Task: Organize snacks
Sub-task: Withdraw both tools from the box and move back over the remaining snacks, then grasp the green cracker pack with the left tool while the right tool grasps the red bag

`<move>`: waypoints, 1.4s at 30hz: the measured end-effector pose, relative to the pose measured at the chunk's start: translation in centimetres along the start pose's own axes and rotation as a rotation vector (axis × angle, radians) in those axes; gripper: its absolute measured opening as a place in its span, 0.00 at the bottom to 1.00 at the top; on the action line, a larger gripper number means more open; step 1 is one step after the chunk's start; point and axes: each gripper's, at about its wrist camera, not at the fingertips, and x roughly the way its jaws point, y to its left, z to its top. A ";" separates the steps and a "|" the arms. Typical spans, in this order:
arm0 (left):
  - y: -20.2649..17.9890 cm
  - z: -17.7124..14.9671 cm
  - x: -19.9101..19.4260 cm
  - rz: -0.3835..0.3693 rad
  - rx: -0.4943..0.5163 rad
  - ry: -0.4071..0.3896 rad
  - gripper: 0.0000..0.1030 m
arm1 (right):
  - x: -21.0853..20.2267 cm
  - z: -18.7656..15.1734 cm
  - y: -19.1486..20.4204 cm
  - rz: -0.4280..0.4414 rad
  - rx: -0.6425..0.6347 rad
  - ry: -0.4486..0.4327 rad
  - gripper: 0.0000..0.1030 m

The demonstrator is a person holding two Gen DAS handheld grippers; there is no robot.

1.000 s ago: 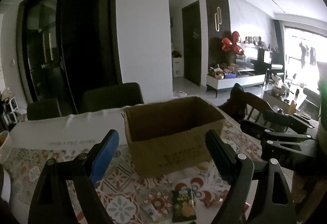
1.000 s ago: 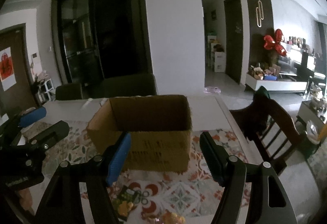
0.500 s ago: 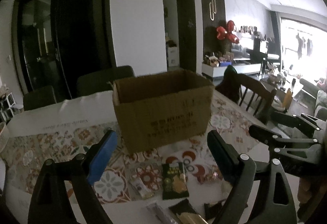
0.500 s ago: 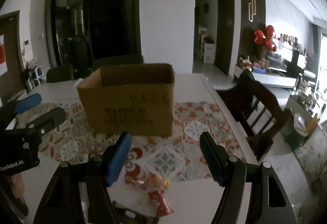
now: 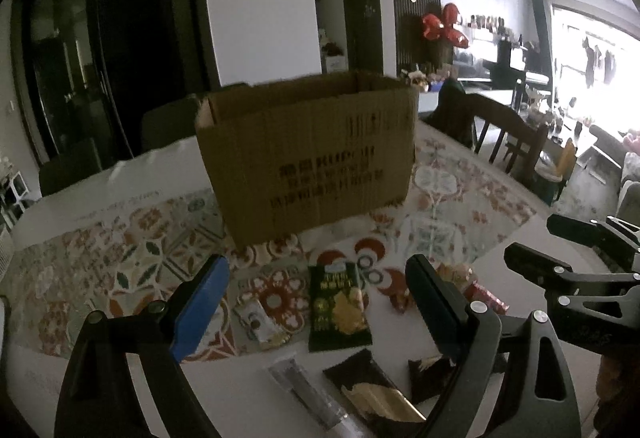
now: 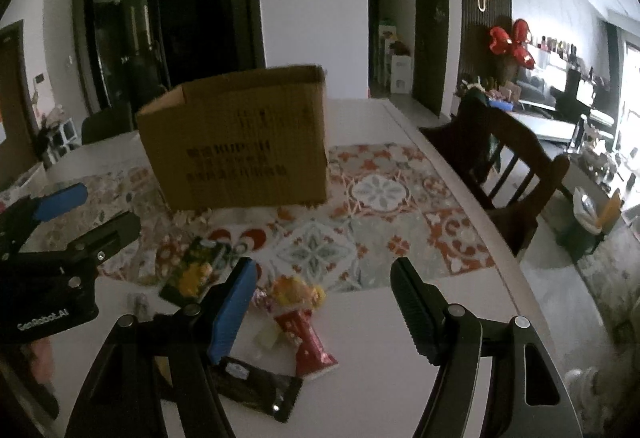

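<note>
Snack packs scattered loose on the table, roughly seven countable across both wrist views, maybe more hidden behind the fingers. Green chip bag [image 5: 338,308] flat on the patterned runner [image 5: 132,258], just ahead of the left gripper [image 5: 316,302] and between its fingers in view, not touched. Small pale wrapper [image 5: 258,324] beside it toward the blue finger. Closer in, on bare white table [image 5: 240,390]: a long grey stick pack [image 5: 308,394], a dark pouch with gold print [image 5: 374,390], another dark one [image 5: 430,370] half hidden by the black finger. Red pack [image 6: 308,342] and yellow crinkly candy bag [image 6: 296,292] just in front of the right gripper [image 6: 324,310], nearer its blue finger; black flat pack [image 6: 256,390] low beside that finger. One cardboard box [image 5: 308,154], open top, dark blurry print on the front, standing on the runner well beyond both grippers. Both grippers spread wide, nothing pinched, left one a bit wider. One wooden chair [image 6: 508,166] off past the table edge on the right gripper's outer side. Red balloons [image 6: 512,42] way back in the room.
</note>
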 end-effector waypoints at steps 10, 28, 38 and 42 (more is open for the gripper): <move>-0.1 -1.9 3.5 -0.021 0.003 0.099 0.88 | 2.2 -2.4 0.5 0.021 -0.009 0.103 0.67; 0.0 -2.8 8.5 -0.066 -0.031 0.211 0.84 | 5.0 -3.8 0.8 0.063 0.003 0.182 0.41; -0.3 -3.4 10.1 -0.087 -0.034 0.284 0.70 | 5.9 -4.0 0.9 0.064 0.001 0.203 0.31; -0.2 -3.4 10.0 -0.091 -0.035 0.277 0.58 | 5.8 -4.1 0.9 0.060 -0.006 0.199 0.28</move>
